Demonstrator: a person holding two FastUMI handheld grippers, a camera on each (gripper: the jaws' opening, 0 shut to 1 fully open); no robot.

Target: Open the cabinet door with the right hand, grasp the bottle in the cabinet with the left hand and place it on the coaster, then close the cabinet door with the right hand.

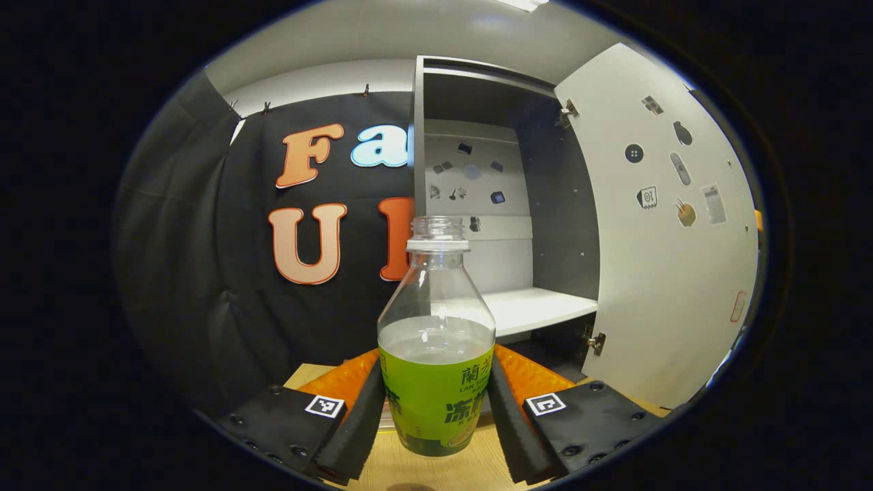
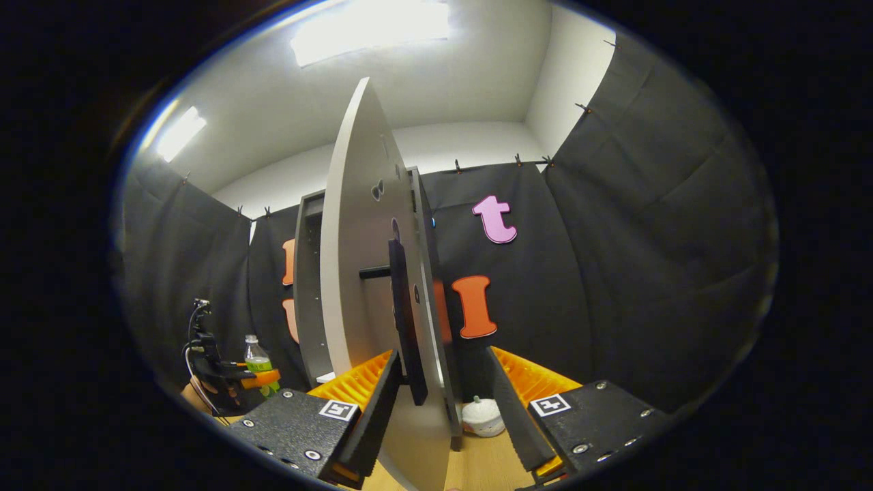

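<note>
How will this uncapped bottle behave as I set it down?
The bottle has no cap and looks part full, so tilting may spill it. Its thin clear wall probably flexes under the left gripper. Tall and narrow, it may tip easily.

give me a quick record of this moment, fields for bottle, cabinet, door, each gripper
bottle: clear plastic bottle with green label and no cap, part full of pale liquid, upright, out of the cabinet, over the wooden tabletop
cabinet: grey cabinet, white shelf bare
door: white cabinet door swung wide open, dark bar handle on its face
left gripper: fingers on both sides of the bottle's label, gripping it
right gripper: open, fingers either side of the door edge and handle
coaster: cannot tell
</note>
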